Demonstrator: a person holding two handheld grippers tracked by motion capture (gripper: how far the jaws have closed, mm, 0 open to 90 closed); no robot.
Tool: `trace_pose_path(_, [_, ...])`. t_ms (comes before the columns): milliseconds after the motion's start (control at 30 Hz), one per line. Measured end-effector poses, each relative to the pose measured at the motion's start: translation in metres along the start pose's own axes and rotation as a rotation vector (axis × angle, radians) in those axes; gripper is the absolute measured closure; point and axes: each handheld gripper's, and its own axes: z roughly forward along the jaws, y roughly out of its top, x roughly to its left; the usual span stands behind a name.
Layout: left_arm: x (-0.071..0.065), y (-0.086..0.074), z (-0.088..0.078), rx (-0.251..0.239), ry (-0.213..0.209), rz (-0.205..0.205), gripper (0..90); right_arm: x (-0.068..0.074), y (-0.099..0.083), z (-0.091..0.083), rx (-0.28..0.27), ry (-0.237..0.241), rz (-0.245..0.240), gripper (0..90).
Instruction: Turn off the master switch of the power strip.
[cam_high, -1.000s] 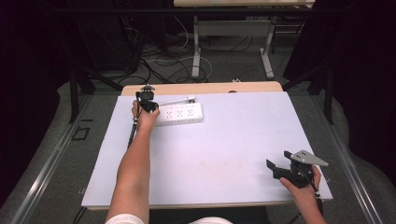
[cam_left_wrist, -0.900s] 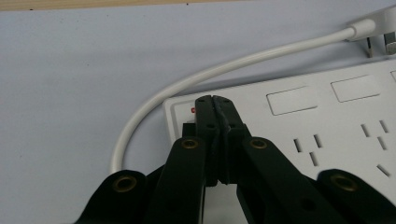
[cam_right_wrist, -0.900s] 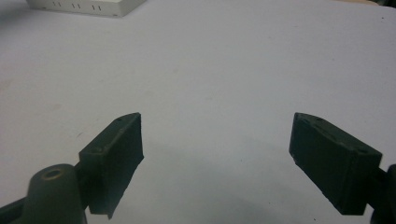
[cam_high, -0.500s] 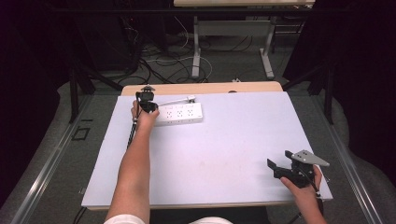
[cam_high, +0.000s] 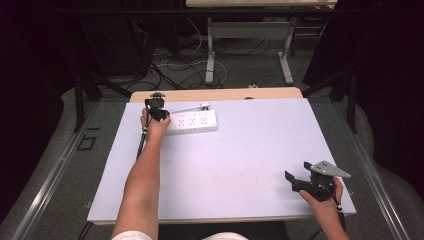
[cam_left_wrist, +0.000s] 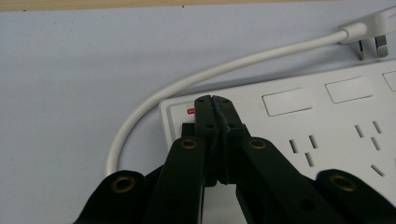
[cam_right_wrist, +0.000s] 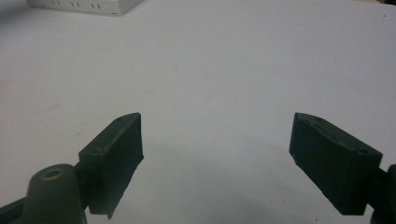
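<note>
1. Power strip: white, lying flat at the far left of the surface. In the left gripper view its sockets are facing up, so the switch end is sitting open to a press from above.
2. Cord: looping from the strip's end and running along its far side to the plug, which is lying unplugged with its prongs showing; the strip is probably carrying no power.
3. Left gripper: its fingers are pinched fully together, holding nothing. The joined tips are resting at the strip's switch end, just beside a small red indicator. Closed fingers are making one blunt point, which suits pushing a rocker switch rather than grasping.
4. Right gripper: sitting at the near right corner of the surface, well apart from the strip. Its fingers are standing wide and empty, seemingly waiting its turn.
</note>
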Motion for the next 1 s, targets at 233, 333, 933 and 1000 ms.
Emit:
trace_pose_path(233, [-0.002, -0.002, -0.002, -0.008, -0.006, -0.018, 88.6, 0.000, -0.001, 0.000, -0.002, 0.005, 0.015, 16.7])
trace_pose_path(333, [-0.003, -0.001, -0.006, -0.002, -0.004, -0.002, 87.9, 0.000, 0.000, 0.000, -0.008, 0.008, 0.014, 16.7])
trace_pose_path(933, [0.000, -0.004, -0.031, -0.028, -0.033, -0.002, 74.6, 0.000, 0.000, 0.004, -0.017, 0.025, -0.009, 16.7])
trace_pose_path(1000, [0.000, -0.005, -0.033, -0.026, -0.039, -0.003, 72.5, 0.000, 0.000, 0.004, -0.019, 0.027, -0.001, 16.7])
